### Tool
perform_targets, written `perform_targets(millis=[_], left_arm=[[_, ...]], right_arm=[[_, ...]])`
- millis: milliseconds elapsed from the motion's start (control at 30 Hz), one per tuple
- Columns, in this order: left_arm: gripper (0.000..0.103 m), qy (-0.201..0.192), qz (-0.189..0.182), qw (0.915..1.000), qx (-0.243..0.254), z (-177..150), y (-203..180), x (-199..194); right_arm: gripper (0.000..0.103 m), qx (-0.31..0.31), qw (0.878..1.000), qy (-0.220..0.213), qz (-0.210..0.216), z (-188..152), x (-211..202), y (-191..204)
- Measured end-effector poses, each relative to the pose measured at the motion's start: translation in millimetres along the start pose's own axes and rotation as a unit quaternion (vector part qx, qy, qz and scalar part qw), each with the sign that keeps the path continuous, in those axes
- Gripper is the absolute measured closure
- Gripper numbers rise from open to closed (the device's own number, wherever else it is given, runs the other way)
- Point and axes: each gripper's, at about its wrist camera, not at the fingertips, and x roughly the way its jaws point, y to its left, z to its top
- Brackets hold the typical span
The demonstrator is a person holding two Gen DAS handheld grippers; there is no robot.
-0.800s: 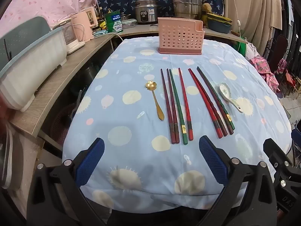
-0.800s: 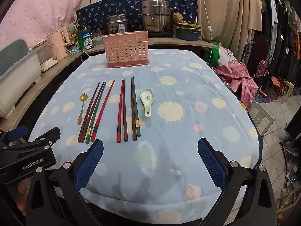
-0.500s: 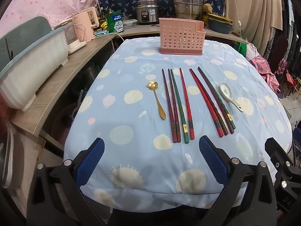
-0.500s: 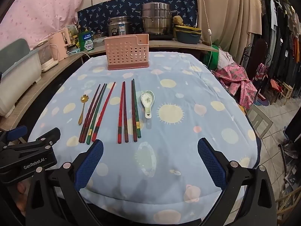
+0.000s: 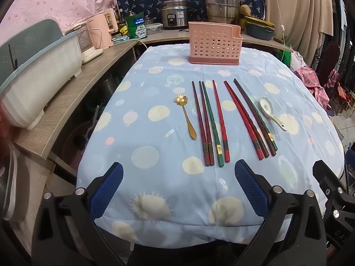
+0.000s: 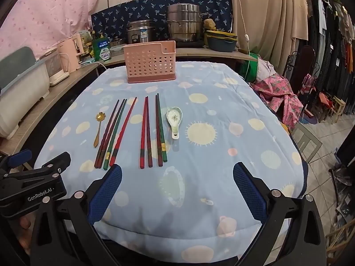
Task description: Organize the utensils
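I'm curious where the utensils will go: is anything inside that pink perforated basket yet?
Nothing sticks up above the rim of the pink perforated plastic basket, and its holes show no utensils. Its floor is hidden behind the solid base band, so something small lying flat cannot be excluded.

Left claw (image 5: 178, 187) gapes wide before chopsticks (image 5: 210, 122).

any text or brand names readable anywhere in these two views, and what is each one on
"GenRobot.AI" in white on the black body of the left gripper, seen in the right wrist view.
Raised letters on the right gripper at the edge of the left wrist view: cut off, unreadable.
Green container label: blurred, unreadable.
Rice cooker sticker: too small.
Gold bands on the chopsticks: unreadable.
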Motion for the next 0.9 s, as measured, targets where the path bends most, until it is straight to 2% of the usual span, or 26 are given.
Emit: perform_targets(millis=[900], left_arm=[[0.007, 0.000, 0.001, 1.0000, -0.001, 0.0, 4.1, -1.3]], right_arm=[[0.007, 0.003, 1.000, -0.002, 0.005, 0.8, -4.0, 1.5]])
